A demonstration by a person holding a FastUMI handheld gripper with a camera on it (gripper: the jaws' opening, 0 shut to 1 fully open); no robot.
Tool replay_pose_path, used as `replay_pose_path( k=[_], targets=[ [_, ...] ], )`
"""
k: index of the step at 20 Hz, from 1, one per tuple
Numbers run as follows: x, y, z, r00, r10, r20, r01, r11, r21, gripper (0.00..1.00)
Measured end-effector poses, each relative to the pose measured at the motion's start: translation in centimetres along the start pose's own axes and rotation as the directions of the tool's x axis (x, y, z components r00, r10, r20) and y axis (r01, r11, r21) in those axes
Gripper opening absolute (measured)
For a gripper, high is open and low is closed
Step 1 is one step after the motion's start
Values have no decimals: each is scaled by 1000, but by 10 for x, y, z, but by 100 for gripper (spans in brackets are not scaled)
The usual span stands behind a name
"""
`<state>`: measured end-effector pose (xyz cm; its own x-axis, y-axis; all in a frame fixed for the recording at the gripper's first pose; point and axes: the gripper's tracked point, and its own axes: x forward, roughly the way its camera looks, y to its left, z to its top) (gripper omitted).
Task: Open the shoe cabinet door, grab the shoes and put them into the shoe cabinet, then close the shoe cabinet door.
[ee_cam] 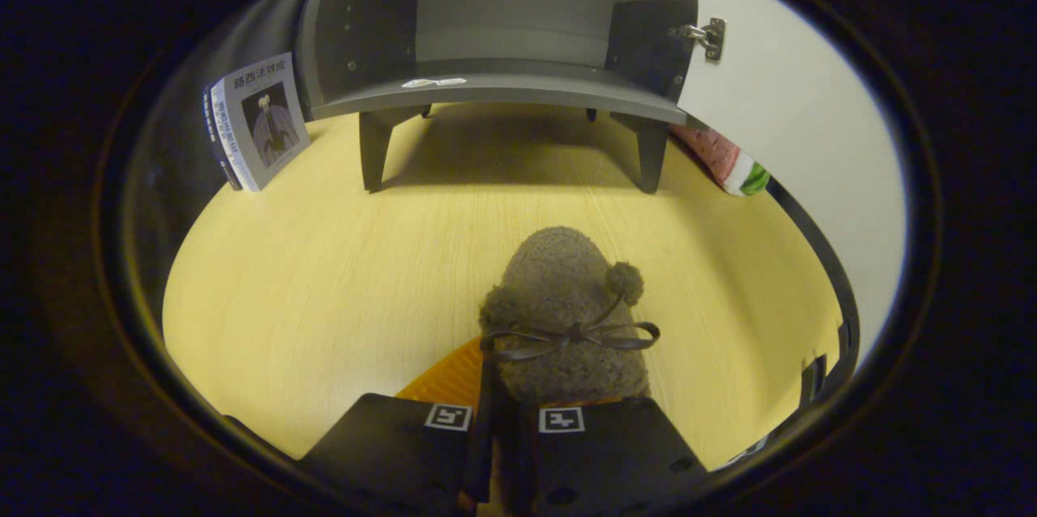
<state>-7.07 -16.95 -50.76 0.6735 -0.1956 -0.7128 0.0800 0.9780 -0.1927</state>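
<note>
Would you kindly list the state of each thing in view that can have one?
Cabinet door: swung open.
Lower shelf: no shoes in it.
Shoe: held between the fingers, outside the cabinet.
Gripper: shut on the shoe.
Book: upright, leaning beside the cabinet.

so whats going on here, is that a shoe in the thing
Yes. A hand-held tool has its fingers closed on the back of a fuzzy brown shoe with a bow and pom-pom, its toe pointing at the shoe cabinet beyond. The cabinet door is already swung open and the lower shelf is bare, so the shoe is yet to go in. A book leans beside the cabinet on the wooden table.
</note>
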Motion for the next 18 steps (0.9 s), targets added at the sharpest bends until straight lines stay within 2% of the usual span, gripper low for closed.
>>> replay_pose_path(
  k=[5, 10, 11, 13, 14, 18],
  targets=[
    [-11, 1, 8, 1000, 27, 5, -27, 999, 26, 16],
    [-39, -1, 48, 993, 65, 96, -63, 998, -25, 16],
    [-36, -3, 46, 994, 66, 87, -62, 997, -44, 16],
    [-27, 3, 29, 993, 116, 25, -115, 993, -24, 16],
    [-26, 8, 28, 989, 142, 31, -141, 990, -8, 16],
    [-34, 12, 36, 983, 160, 86, -156, 986, -56, 16]
  ],
)
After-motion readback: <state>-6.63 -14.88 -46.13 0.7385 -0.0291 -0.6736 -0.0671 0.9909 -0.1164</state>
